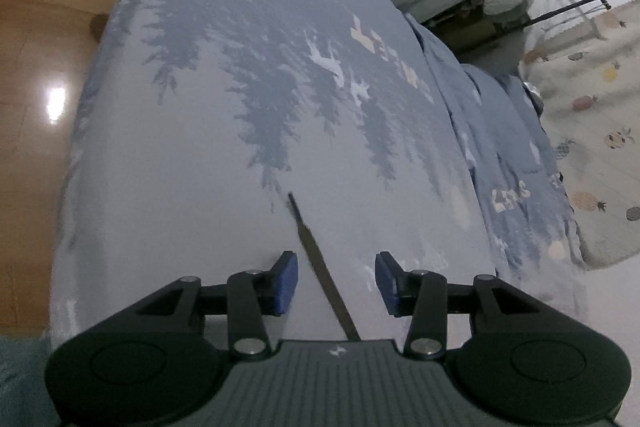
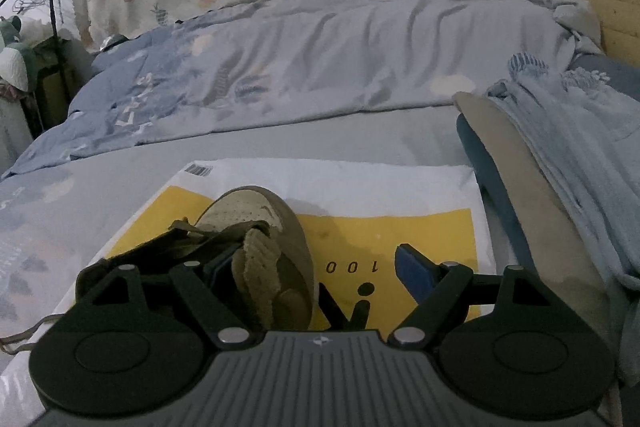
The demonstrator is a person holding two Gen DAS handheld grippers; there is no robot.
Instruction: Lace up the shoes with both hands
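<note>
In the right wrist view an olive suede shoe (image 2: 256,215) lies on a white and yellow plastic bag (image 2: 400,235), toe pointing away. My right gripper (image 2: 312,263) stands open around the shoe's throat. Its left finger is down beside the ribbed tongue (image 2: 260,267), and its right pad (image 2: 412,273) hangs clear of the shoe's side. A thin lace end (image 2: 24,335) trails off the bag at the lower left. In the left wrist view a dark flat shoelace (image 1: 316,259) runs up between the blue pads of my left gripper (image 1: 337,267), which is open and not touching it. The lace's tip rests on the sheet.
A blue-grey sheet with a tree print (image 1: 240,107) covers the bed, and a rumpled quilt (image 2: 320,59) lies behind the shoe. Folded towels and a pillow (image 2: 560,155) are stacked at the right. The wooden floor (image 1: 36,67) drops off on the left, and a clothes rack (image 2: 52,7) stands at the back.
</note>
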